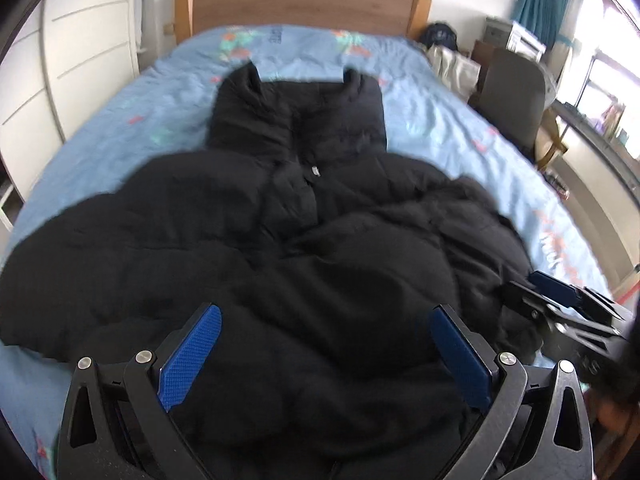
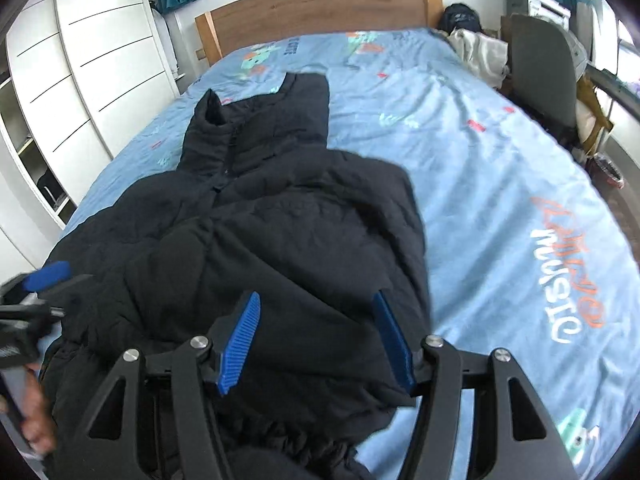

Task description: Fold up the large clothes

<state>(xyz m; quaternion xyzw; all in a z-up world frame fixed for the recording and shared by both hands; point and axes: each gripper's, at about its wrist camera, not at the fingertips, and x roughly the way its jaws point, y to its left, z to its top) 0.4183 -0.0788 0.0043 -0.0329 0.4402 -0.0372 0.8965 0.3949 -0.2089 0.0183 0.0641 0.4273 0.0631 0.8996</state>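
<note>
Two grippers, left and right, are shown with jaws spread and empty above the black jacket's hem, its long axis directed toward the headboard.

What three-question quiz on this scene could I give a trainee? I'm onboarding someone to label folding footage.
1. True or false: the black jacket lies on the blue bedsheet.
2. Toward what does the jacket's collar point? A) the wooden headboard B) the grey chair
3. Are the right gripper and left gripper clamped on cloth?

Key: 1 true; 2 A; 3 no, both stand open above the jacket.
</note>
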